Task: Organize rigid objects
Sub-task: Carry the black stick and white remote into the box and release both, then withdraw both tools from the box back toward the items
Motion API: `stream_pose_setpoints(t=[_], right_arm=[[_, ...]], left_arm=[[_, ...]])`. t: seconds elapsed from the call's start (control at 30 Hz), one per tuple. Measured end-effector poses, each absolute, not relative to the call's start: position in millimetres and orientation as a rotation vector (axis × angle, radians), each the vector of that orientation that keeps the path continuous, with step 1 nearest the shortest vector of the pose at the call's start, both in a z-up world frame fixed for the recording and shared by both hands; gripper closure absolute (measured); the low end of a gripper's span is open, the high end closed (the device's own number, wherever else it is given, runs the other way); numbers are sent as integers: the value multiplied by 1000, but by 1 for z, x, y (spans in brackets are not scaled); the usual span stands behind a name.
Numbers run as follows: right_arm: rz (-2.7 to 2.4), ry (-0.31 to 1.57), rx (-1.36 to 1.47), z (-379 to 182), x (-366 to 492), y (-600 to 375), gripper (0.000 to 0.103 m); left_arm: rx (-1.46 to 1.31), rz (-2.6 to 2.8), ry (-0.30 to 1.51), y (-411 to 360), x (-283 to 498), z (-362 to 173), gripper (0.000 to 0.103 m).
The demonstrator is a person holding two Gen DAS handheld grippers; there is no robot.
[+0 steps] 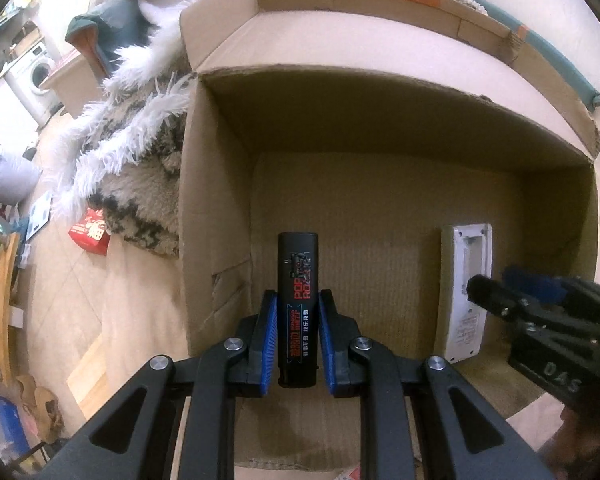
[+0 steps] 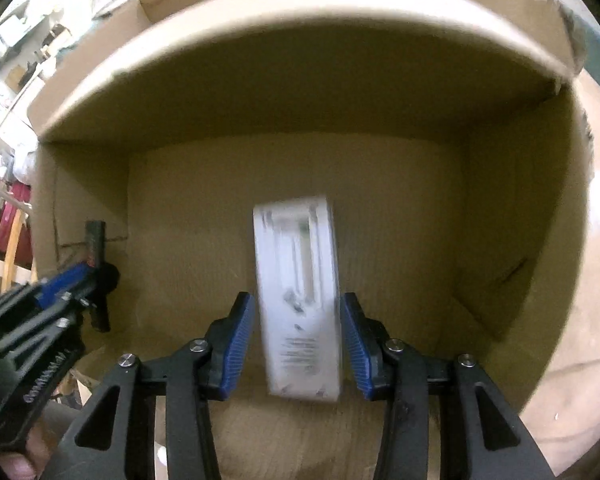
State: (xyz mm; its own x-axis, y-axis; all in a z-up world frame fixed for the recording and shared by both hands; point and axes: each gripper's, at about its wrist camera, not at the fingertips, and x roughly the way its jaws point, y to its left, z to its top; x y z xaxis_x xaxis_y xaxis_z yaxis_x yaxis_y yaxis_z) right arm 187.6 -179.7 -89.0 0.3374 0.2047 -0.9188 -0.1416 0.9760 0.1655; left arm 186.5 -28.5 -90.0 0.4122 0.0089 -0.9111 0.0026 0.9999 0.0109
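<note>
An open cardboard box point(image 1: 220, 200) fills both views. My left gripper point(image 1: 298, 304) reaches into it, its blue pads a little apart on either side of a black box with red "POP" print point(image 1: 298, 280); small gaps show between pads and box. My right gripper point(image 2: 296, 308) is also inside the cardboard box point(image 2: 520, 200), its pads apart around a white oblong device point(image 2: 298, 280), which is blurred and lies on the floor of the cardboard box. The white device point(image 1: 466, 292) and right gripper point(image 1: 500, 292) show at right in the left wrist view. The left gripper point(image 2: 88, 276) shows at left in the right wrist view.
A shaggy white and patterned blanket point(image 1: 132, 152) lies left of the box. A red packet point(image 1: 90, 232) sits below it. A washing machine point(image 1: 36, 72) and wooden furniture point(image 1: 2, 304) stand at far left. The box's flaps point(image 1: 380, 8) are folded outward.
</note>
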Motion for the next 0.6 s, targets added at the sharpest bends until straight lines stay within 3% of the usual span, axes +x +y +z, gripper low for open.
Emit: stream_pose_setpoints(t=[0.07, 0.13, 0.2, 0.27, 0.33, 0.43, 0.5, 0.6], right_arm=[[235, 1178, 65, -82, 187, -178, 44], [257, 1153, 81, -76, 185, -173, 41], [275, 1130, 89, -69, 181, -169, 37], [290, 1113, 93, -67, 181, -167, 36], [297, 1104, 103, -66, 182, -166, 35], [296, 1084, 124, -59, 178, -173, 24], [281, 1077, 136, -54, 180, -176, 3], [282, 1055, 154, -53, 174, -193, 0]], left_arm=[[14, -6, 1154, -29, 187, -91, 82], [20, -18, 1154, -31, 186, -91, 73], [37, -25, 1138, -35, 185, -87, 50], [29, -45, 1124, -37, 183, -82, 43], [37, -47, 1114, -40, 181, -79, 41], [27, -48, 1106, -40, 178, -76, 40], [11, -52, 1110, -38, 178, -75, 40], [-6, -59, 1130, -36, 177, -74, 40]])
